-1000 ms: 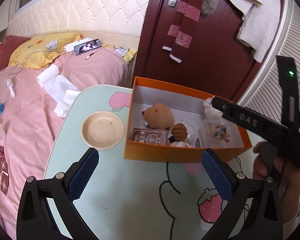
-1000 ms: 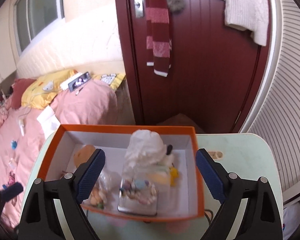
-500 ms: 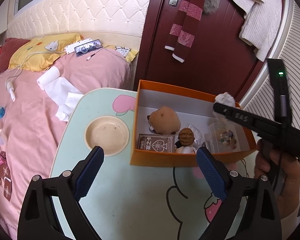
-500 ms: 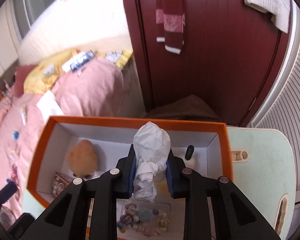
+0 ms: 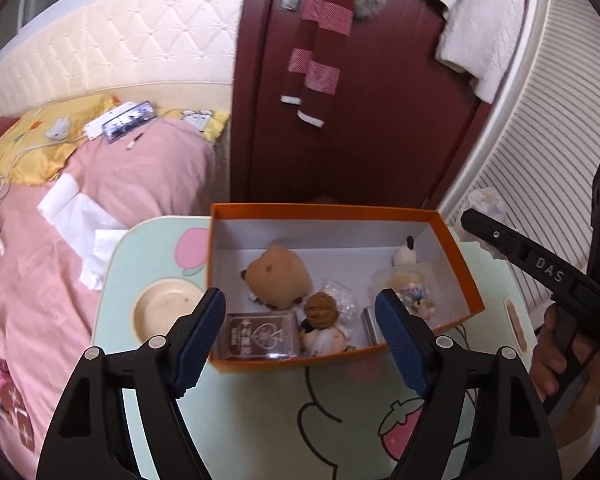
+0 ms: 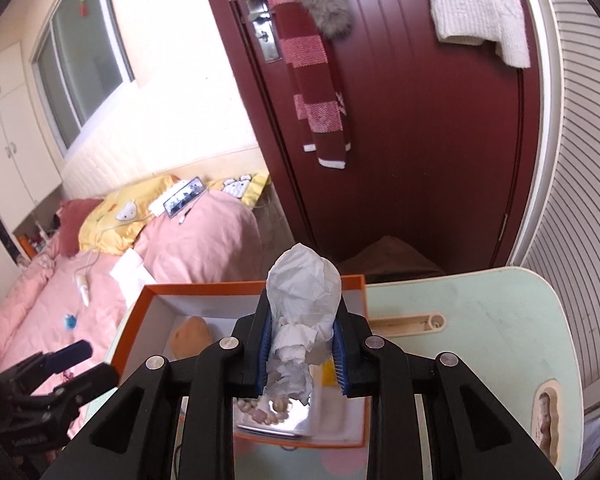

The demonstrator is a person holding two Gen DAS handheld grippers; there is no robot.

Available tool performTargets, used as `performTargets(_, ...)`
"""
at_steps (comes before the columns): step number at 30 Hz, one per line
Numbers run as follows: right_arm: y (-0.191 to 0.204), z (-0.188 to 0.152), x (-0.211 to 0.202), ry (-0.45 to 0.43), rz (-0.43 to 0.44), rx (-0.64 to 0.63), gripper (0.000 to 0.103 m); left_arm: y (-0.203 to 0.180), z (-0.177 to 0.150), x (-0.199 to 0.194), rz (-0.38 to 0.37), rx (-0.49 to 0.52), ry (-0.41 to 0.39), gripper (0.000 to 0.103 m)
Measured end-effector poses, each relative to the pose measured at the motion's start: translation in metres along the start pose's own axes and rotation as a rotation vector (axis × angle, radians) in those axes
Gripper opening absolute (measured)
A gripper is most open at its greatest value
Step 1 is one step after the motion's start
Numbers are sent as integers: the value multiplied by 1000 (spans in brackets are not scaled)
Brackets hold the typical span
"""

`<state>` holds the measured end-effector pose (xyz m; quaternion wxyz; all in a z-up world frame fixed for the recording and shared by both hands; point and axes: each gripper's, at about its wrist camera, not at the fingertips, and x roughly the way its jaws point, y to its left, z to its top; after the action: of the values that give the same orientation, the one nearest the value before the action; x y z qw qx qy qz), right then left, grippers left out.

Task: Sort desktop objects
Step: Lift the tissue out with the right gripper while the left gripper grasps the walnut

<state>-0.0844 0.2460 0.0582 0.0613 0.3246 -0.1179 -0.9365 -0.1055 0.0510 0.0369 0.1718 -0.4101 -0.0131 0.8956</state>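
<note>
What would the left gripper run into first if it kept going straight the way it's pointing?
Probably the near wall of the orange box, or the card deck just behind it. The left gripper, closing on nothing, frames both; depth is unclear.

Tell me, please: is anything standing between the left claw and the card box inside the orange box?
Nothing visible does. The left claw hangs open above the orange box, its jaws closing, and the card box lies uncovered by the near wall.

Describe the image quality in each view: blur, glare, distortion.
Left wrist view: fisheye bends the door frame; orange box and left gripper fairly sharp, light even. Right wrist view: wall beside the window is blown out; crumpled tissue in the right gripper sharp; box contents beneath smeared.
</note>
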Motion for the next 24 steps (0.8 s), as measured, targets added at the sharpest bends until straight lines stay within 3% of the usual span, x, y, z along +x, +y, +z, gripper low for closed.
performTargets(2,-8,-2,-1,0,3,16,25,-9,6,11,-1,39,31,78)
performTargets(4,-14,-6,-3,2,3,28,25,-19,9,24,-7,81,76,70)
performTargets(6,-19,-8,-4,4,5,36,25,-25,8,35,-3,104,109,50)
performTargets(14,-23,-4,-10,-11,33,57,26,-23,-1,76,-10,82,270,46)
performTargets(15,-23,-4,-11,-13,36,59,26,-22,-3,79,-24,77,274,44)
performTargets(17,-24,-3,-11,-11,40,58,26,-23,-5,78,-82,51,277,28)
performTargets(21,-22,-3,-11,-12,39,48,26,-31,-8,63,-43,85,231,28)
performTargets(24,-18,-2,-12,-15,44,39,26,-30,-9,44,-57,72,192,28)
